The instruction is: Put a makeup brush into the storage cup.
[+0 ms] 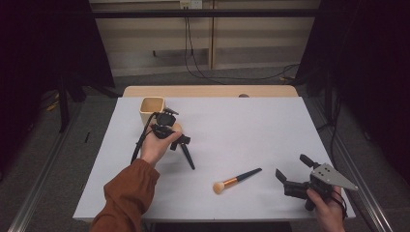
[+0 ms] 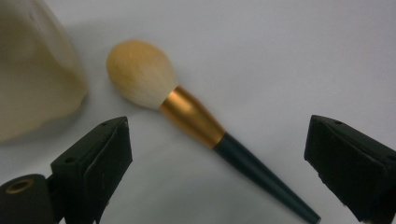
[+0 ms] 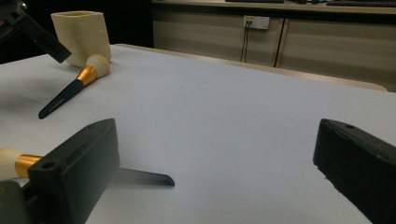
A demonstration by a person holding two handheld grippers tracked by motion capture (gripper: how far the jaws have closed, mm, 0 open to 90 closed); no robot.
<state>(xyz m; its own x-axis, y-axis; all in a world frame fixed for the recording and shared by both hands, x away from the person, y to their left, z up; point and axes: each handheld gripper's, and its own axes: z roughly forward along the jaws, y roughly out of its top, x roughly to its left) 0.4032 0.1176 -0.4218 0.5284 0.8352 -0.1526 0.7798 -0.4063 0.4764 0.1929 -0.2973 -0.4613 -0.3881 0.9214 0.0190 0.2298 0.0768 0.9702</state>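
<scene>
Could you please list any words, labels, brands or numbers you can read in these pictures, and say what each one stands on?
No text can be read with certainty.
Light lettering on the dark green handle of the far makeup brush with cream bristles and gold ferrule: too small and blurred to read.
Cream square ceramic cup: no marking visible.
White wall socket plate: no legible print.
Near makeup brush on the white table: no print discernible.

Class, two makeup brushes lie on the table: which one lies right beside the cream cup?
The dark-handled, gold-banded makeup brush under the left hand-held gripper: its bristles lie by the cream square cup. The other brush lies alone, near the table's front edge.
</scene>
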